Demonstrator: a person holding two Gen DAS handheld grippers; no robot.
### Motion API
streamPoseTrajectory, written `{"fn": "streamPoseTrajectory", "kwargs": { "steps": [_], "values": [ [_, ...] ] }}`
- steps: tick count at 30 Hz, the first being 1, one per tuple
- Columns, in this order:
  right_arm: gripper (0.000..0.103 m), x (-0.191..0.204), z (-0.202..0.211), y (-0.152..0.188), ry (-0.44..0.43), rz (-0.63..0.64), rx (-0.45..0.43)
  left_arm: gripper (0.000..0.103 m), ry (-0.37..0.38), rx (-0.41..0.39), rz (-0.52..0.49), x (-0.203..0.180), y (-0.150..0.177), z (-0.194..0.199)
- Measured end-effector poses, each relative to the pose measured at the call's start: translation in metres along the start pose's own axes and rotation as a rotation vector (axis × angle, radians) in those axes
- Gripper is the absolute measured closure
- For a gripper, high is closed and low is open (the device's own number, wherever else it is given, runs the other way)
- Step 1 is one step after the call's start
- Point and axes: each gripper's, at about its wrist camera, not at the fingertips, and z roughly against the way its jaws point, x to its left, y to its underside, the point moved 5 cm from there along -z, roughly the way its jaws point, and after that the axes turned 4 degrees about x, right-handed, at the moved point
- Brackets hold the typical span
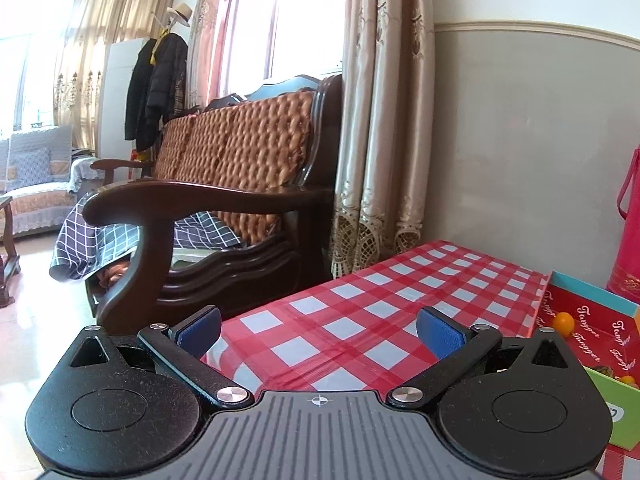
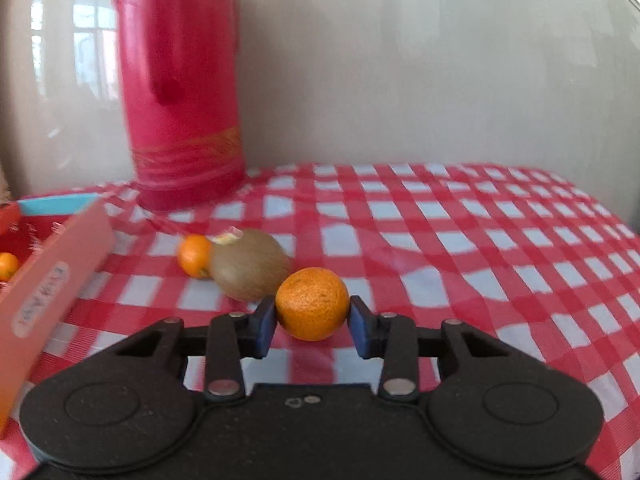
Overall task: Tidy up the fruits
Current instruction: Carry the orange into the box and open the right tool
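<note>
Jaws of the right gripper [image 2: 312, 326] pinch a dimpled orange mandarin [image 2: 312, 303]; left gripper [image 1: 319, 330] jaws gape wide.

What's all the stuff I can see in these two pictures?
mandarin: one, orange, between the right jaws
kiwi: one, brown, on the cloth behind the mandarin
small orange fruit: one, left of the kiwi; at least one more in the box
box: one, red inside, at the table's left
tablecloth: one, red-white check
tall container: one, red, by the wall
wooden bench: one, dark, beyond the table
curtains: beige, by the window
left gripper: open, empty
right gripper: closed on the mandarin
</note>
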Motion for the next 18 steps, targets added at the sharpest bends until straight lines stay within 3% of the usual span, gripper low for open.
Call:
{"fn": "streamPoseTrajectory", "kwargs": {
  "steps": [4, 13, 18],
  "values": [
    [0.073, 0.031, 0.016, -0.001, -0.084, 0.058, -0.055, 0.0, -0.02, 0.001, 0.022, 0.011, 0.0, 0.001],
    [0.073, 0.119, 0.056, 0.01, -0.362, 0.264, -0.164, 0.0, -0.075, -0.006, 0.026, 0.034, 0.003, 0.002],
    [0.073, 0.155, 0.069, 0.022, -0.464, 0.364, -0.179, 0.0, -0.104, 0.002, 0.042, 0.051, 0.003, -0.002]
  ]
}}
